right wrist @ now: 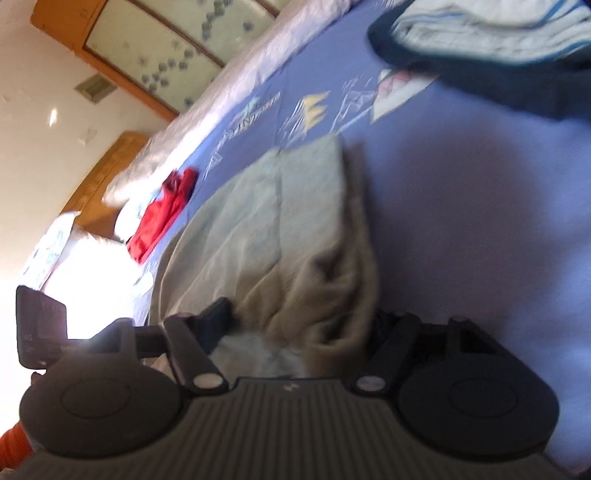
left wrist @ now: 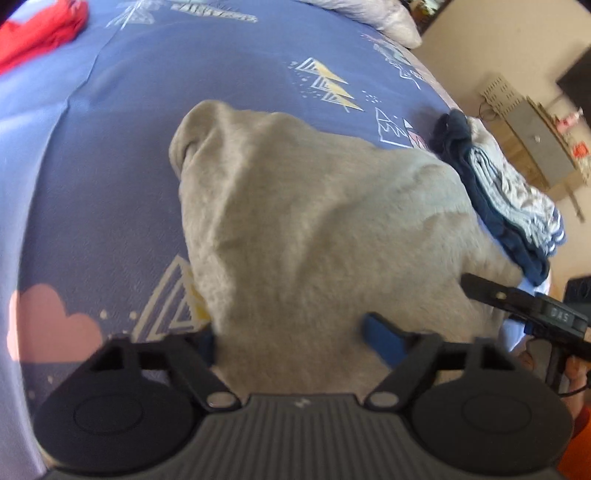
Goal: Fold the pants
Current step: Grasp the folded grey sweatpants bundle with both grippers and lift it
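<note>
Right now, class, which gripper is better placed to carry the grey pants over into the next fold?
Neither clearly: left gripper and right gripper each have grey pants bunched between their fingers. Probably both move together, away from the folded blue pile.

Pants (left wrist: 314, 229) lie on a bed (left wrist: 110, 184). A folded clothes pile (left wrist: 509, 199) sits to their right. Another garment (left wrist: 40, 29) lies far left.

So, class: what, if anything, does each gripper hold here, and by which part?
Both grip the grey pants. The left gripper pinches one end; which end cannot be told. The right gripper clamps a bunched edge.
</note>
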A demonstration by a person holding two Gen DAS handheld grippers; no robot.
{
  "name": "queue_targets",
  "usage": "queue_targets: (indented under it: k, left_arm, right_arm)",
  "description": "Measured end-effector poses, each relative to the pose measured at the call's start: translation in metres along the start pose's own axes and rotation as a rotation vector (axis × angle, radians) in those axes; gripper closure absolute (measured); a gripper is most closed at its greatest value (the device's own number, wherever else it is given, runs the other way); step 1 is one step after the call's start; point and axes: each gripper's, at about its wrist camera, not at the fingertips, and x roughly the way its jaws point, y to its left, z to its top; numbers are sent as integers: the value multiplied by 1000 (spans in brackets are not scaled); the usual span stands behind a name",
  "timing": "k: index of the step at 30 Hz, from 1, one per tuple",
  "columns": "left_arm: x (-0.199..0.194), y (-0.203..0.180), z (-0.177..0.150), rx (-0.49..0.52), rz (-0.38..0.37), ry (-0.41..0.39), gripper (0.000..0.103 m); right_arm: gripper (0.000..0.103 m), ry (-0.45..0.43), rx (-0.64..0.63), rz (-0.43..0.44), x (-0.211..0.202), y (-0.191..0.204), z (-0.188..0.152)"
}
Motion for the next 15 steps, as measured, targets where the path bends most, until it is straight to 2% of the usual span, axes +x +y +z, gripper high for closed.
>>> queue_targets:
  k: [1, 2, 3, 4, 6, 8, 11, 13, 15]
  left_arm:
    - [-3, -1, -1, -2, 7, -3, 51]
    - [-7, 1, -1, -9, 3, -5, 63]
    - [-13, 4, 1, -22, -14, -8, 71]
    - [-21, 6, 3, -32, -45, -13, 78]
    - [-39, 9, 6, -29, -78, -47, 79]
    - [-63, 12, 14, -9, -70, -106, 80]
    - [-106, 26, 33, -6, -53, -234, 80]
    - [-138, 44, 51, -22, -48, -324, 80]
    - [-169, 63, 75, -8, -9, -414, 80]
  right_arm:
    - [32, 10, -51, -30, 5, 12, -1]
    - [50, 23, -93, -65, 9, 25, -2]
    - [60, 35, -103, -87, 11, 33, -2]
    - [64, 33, -98, -82, 12, 40, -1]
    - [67, 14, -115, -51, 7, 59, 1]
    - [68, -20, -158, -20, 4, 84, 5]
    - [69, -64, -211, 45, 5, 125, 20]
    - [69, -99, -250, 89, 11, 150, 40]
    - [69, -143, -302, 139, 26, 183, 62]
